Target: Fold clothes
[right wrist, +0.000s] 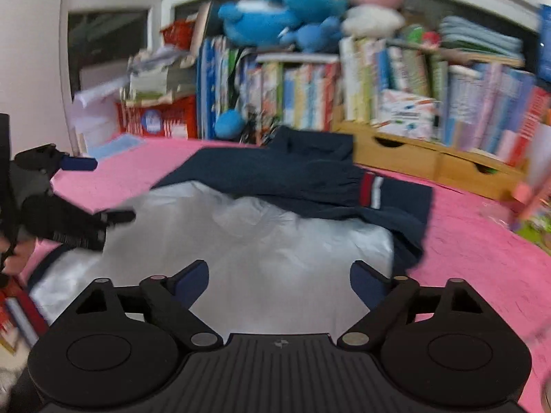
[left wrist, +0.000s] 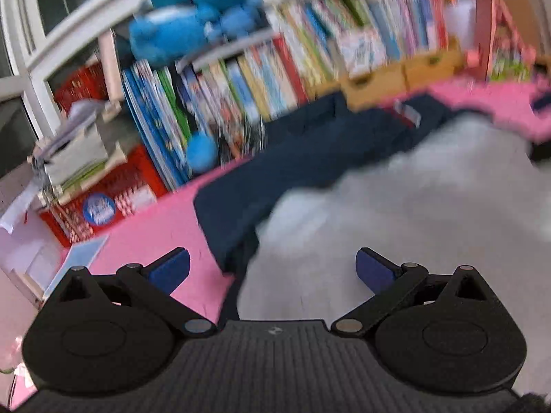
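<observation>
Navy jacket (right wrist: 303,179) lies spread on the pink surface (right wrist: 482,258), its silver lining (right wrist: 261,241) turned up over the near part, navy shell showing along the far side toward the bookshelf (right wrist: 396,103). Striped red-white cuff (right wrist: 371,189) rests on the navy part toward the right edge. Left gripper (left wrist: 272,268) hangs over the jacket's left edge where navy meets pink, fingers (left wrist: 172,268) spread wide, nothing between them, view blurred. Right gripper (right wrist: 279,282) sits over the lining at the near edge, fingers (right wrist: 194,280) wide apart, empty, not pressing cloth. In the right view the left gripper shows at the left edge of the surface, above the jacket's left corner; whether it touches cloth can't be told. Blue plush toys (right wrist: 275,13) sit on top of the books behind the far edge.
</observation>
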